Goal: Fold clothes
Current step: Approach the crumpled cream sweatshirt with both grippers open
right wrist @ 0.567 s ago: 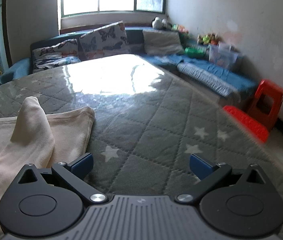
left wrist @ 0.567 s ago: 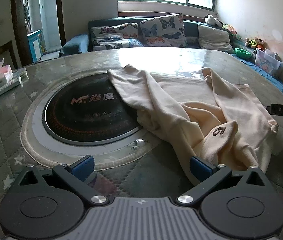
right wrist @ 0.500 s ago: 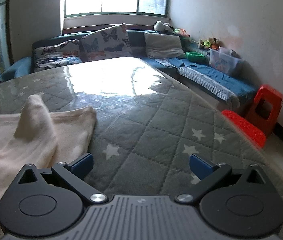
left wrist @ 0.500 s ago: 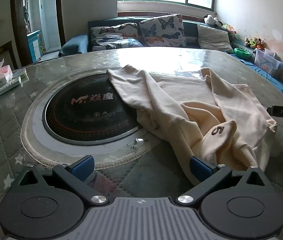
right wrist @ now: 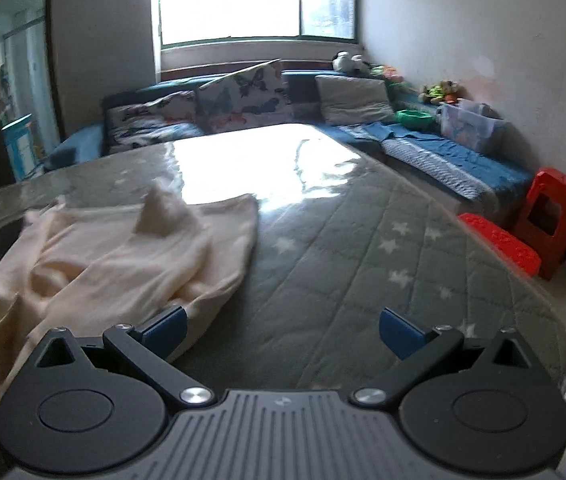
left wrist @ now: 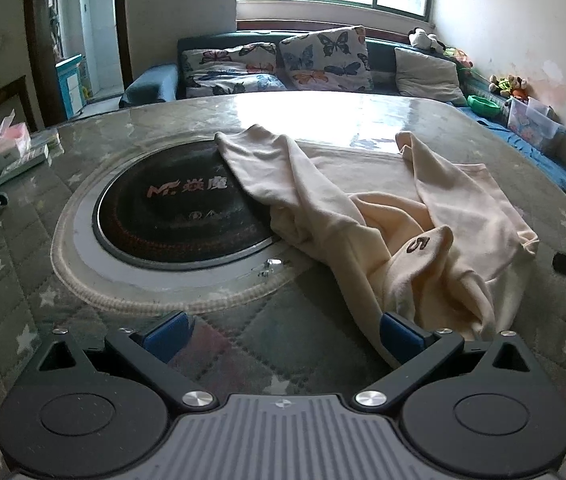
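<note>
While nothing is being gripped yet, the large round table (left wrist: 363, 108) under its grey star-quilted cover is carrying the whole scene, with a black glass hotplate (left wrist: 179, 208) sunk in its middle. Across that table the crumpled cream sweatshirt with a dark "5" on it (left wrist: 383, 216) is lying unfolded, its long axis running from the hotplate's far edge, where one sleeve is draping over the glass, out toward the right rim of the table. It is sitting ahead and to the right of the left gripper (left wrist: 283, 330), whose right blue pad is just beside the nearest hem, perhaps touching it. From the right gripper (right wrist: 281, 330) the same sweatshirt (right wrist: 123, 256) is lying ahead and to the left, its near edge passing right by the left blue pad.

Both grippers are standing wide apart in the jaws, holding nothing. Either one seems close enough to take the near hem; the left looks the nearer to the bunched middle, the right to the flat outer edge.
</note>
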Tool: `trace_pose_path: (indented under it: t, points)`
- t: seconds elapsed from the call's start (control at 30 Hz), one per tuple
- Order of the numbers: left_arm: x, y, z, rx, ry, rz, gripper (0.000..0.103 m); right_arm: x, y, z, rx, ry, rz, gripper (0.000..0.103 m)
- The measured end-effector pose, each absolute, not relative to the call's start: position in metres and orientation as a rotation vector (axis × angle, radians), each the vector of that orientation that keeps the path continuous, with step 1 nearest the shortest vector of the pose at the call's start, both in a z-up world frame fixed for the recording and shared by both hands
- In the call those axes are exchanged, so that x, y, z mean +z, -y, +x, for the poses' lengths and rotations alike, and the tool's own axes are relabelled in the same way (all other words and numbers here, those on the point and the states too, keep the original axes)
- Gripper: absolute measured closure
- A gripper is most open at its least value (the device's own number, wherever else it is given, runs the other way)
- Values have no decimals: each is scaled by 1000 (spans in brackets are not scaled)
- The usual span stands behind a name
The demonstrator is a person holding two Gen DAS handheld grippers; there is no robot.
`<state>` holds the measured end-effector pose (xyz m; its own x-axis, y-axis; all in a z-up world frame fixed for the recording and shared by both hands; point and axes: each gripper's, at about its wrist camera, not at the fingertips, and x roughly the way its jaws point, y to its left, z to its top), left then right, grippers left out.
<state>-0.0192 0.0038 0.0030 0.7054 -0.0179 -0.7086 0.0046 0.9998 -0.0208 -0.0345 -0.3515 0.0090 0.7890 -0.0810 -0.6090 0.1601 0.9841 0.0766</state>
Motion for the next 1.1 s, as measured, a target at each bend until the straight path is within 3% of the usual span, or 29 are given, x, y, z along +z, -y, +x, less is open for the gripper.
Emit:
trace_pose_path:
  t: [0.47, 1.1]
  points:
    - [2, -1, -41, 13, -778, -69, 0, 8, 319, -100, -36, -627, 57, 0]
    - [3, 12, -57, -3, -766, -41, 0, 5, 287, -120, -40, -636, 50, 0]
